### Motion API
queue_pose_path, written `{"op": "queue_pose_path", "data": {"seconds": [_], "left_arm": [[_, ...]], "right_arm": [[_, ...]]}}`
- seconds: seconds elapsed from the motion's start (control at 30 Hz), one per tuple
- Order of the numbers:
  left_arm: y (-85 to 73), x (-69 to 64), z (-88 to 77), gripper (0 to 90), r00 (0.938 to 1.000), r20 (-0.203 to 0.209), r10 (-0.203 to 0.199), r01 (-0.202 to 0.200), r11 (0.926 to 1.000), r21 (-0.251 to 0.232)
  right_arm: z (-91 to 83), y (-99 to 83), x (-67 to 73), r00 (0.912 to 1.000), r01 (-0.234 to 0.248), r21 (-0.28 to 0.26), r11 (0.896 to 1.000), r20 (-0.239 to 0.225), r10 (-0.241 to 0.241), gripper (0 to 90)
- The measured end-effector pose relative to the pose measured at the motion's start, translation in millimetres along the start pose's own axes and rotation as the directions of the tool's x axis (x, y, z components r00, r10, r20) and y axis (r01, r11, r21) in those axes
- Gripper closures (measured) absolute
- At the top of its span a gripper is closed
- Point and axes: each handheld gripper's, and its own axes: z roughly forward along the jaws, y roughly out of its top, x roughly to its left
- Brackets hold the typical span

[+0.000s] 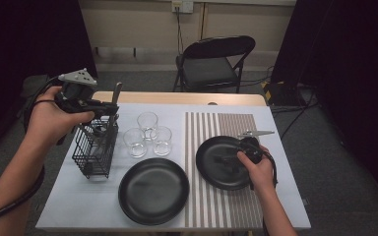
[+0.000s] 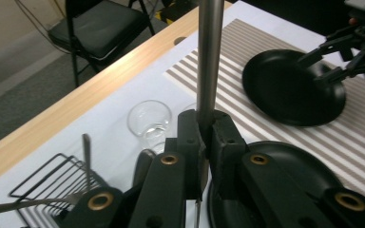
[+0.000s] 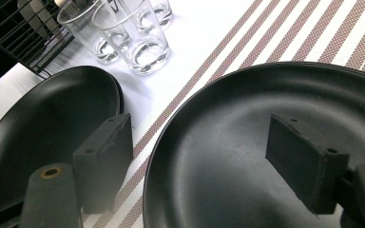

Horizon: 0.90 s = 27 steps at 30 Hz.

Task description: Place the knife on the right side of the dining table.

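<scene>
The left gripper (image 2: 205, 137) is clamped on a metal utensil handle (image 2: 209, 57). In the left gripper view the handle rises straight up between the pads and runs out of the top of the frame, so its upper end is cut off, and its working end is hidden below the jaws; whether it is a knife, fork or spoon cannot be told. In the high view that gripper (image 1: 101, 107) sits above the black wire caddy (image 1: 94, 150) at the table's left, with the handle (image 1: 116, 92) sticking up past it. More cutlery stands in the caddy, too dark and tangled to sort out.

The right gripper (image 3: 204, 156) stands open, one pad outside the left rim of the black plate on the striped mat (image 3: 266, 156), the other over its inner surface, neither visibly pressing. In the high view the hand (image 1: 258, 169) covers part of that plate (image 1: 216, 164).

A second black plate (image 1: 153, 191) lies near the front edge on the white cloth, close beside the first, with a narrow strip of mat between them. Three glasses (image 1: 147, 133) cluster between the caddy and the striped mat (image 1: 226, 123). Bare cloth lies open at the front left corner, and the mat's far end is bare too. A folding chair (image 1: 216, 61) stands beyond the far edge.
</scene>
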Motion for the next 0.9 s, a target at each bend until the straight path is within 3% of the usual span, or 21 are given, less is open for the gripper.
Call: {"op": "queue_pose_path", "data": {"seconds": [0.5,0.9], "left_arm": [[8.2,-14.7,19.7,84.0,0.9986,0.046,0.023,-0.024,0.9996,0.016],[5.7,-20.3,37.6,84.0,0.9962,0.087,0.011,-0.012,0.9998,0.014]], "right_arm": [[-2.7,0.7,1.1,1.0,0.003,-0.008,1.0,0.002,-0.003,23.1],[-3.8,1.5,4.4,1.0,0.007,-0.01,1.0,-0.001,-0.007,23.1]]}}
